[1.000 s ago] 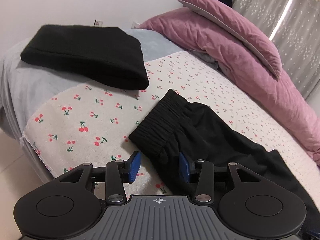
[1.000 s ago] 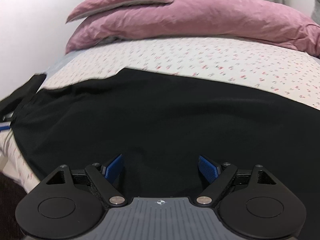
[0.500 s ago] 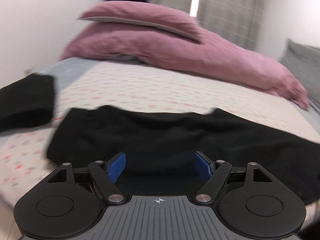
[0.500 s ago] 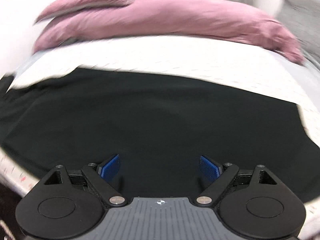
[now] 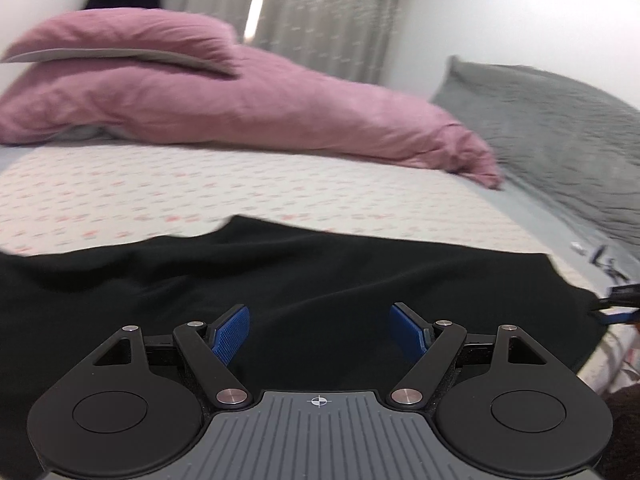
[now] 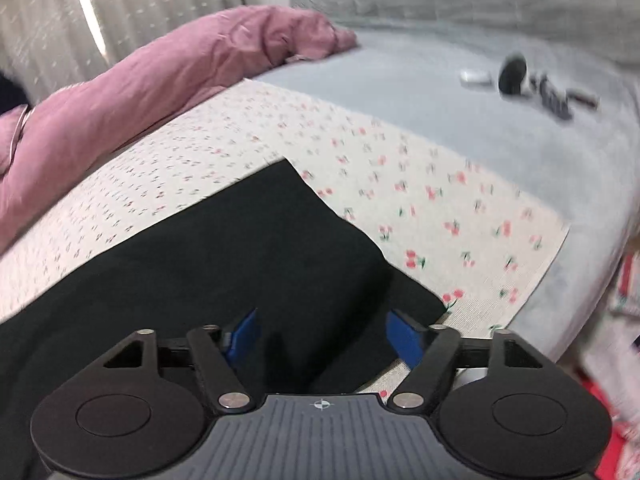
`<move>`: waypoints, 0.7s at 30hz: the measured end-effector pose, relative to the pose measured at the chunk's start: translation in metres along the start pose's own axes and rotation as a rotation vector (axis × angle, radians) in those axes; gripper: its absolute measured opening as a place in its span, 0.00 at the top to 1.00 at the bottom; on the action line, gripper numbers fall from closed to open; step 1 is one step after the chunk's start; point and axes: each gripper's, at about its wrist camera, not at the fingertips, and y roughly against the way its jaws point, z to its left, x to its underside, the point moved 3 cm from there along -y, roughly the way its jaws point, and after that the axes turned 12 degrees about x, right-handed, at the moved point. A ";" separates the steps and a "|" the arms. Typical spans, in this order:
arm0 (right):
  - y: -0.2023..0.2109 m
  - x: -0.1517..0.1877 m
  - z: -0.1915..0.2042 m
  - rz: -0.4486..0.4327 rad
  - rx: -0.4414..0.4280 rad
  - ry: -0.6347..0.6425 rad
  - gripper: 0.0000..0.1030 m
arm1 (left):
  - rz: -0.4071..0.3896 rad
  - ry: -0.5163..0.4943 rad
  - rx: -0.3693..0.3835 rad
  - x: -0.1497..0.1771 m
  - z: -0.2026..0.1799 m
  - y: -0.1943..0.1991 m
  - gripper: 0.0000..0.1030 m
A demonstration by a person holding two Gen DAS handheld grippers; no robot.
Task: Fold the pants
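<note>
Over matte black pants, left gripper gapes; right gripper, seemingly empty, is closing.

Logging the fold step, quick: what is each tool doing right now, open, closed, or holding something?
Left tool: open, over the black pants, gripping nothing.
Right tool: jaws closing around the pants' edge, pads not yet pressing.

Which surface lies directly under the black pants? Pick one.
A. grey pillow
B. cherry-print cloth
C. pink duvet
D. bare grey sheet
B: the black pants lie flat on the cherry-print cloth, whose pattern shows all along their far edge and past the leg end.
</note>
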 end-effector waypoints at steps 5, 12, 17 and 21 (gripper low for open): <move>-0.014 -0.009 0.004 -0.001 0.021 -0.032 0.84 | -0.005 -0.063 0.028 0.014 -0.006 -0.024 0.24; -0.011 -0.042 0.065 -0.030 -0.078 0.134 0.79 | 0.026 0.063 0.051 0.025 0.014 -0.036 0.24; -0.027 -0.046 0.096 0.039 -0.196 0.148 0.52 | 0.025 0.136 0.051 0.025 0.029 -0.036 0.24; -0.020 -0.054 0.094 0.003 -0.204 0.127 0.39 | 0.028 0.141 0.053 0.025 0.032 -0.035 0.24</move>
